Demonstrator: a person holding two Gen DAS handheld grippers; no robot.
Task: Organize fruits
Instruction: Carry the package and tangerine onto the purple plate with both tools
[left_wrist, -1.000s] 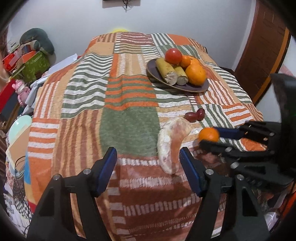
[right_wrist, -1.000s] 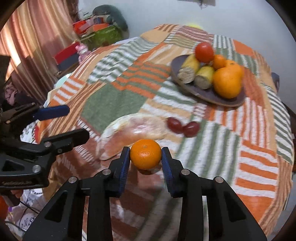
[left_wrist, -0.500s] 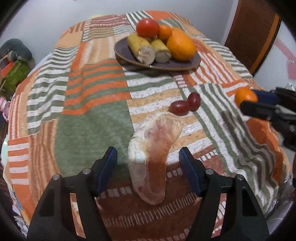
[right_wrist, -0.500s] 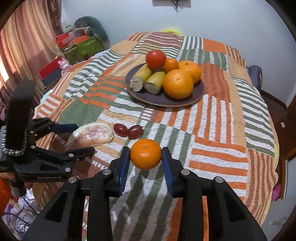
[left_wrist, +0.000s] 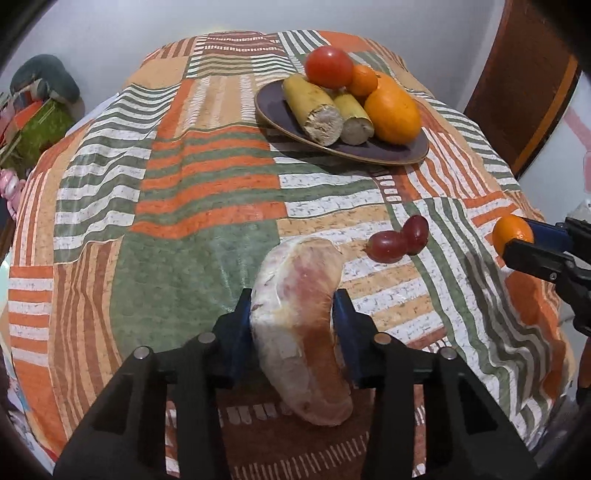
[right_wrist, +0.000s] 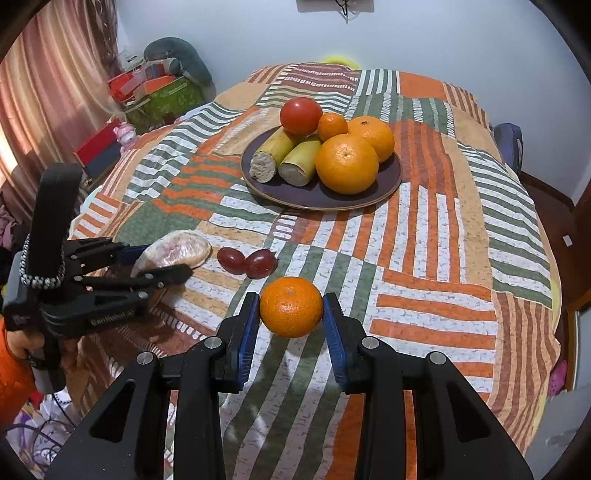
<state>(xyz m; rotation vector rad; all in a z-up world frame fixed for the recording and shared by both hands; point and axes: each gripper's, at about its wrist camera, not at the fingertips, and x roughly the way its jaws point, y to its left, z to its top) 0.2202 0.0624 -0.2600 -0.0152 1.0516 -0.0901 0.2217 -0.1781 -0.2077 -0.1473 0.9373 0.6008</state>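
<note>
My left gripper (left_wrist: 293, 314) is shut on a pale pink peeled citrus segment (left_wrist: 299, 325) at the near edge of the patchwork-covered table. My right gripper (right_wrist: 291, 314) is shut on a small mandarin (right_wrist: 291, 307) and holds it above the cloth; the mandarin also shows in the left wrist view (left_wrist: 511, 236). Two red grapes (right_wrist: 246, 261) lie on the cloth between the grippers. A dark plate (right_wrist: 391, 181) farther back holds a tomato (right_wrist: 300, 116), two cut yellow pieces (right_wrist: 284, 157), and three oranges (right_wrist: 346, 163).
The table edge falls away on the near and right sides. Boxes and a bag (right_wrist: 159, 88) stand at the back left by a curtain (right_wrist: 44, 92). A brown door (left_wrist: 524, 85) is at the right in the left wrist view.
My left gripper has moved forward over the citrus segment and shut on it. My right gripper has lifted the mandarin and turned toward the plate.
</note>
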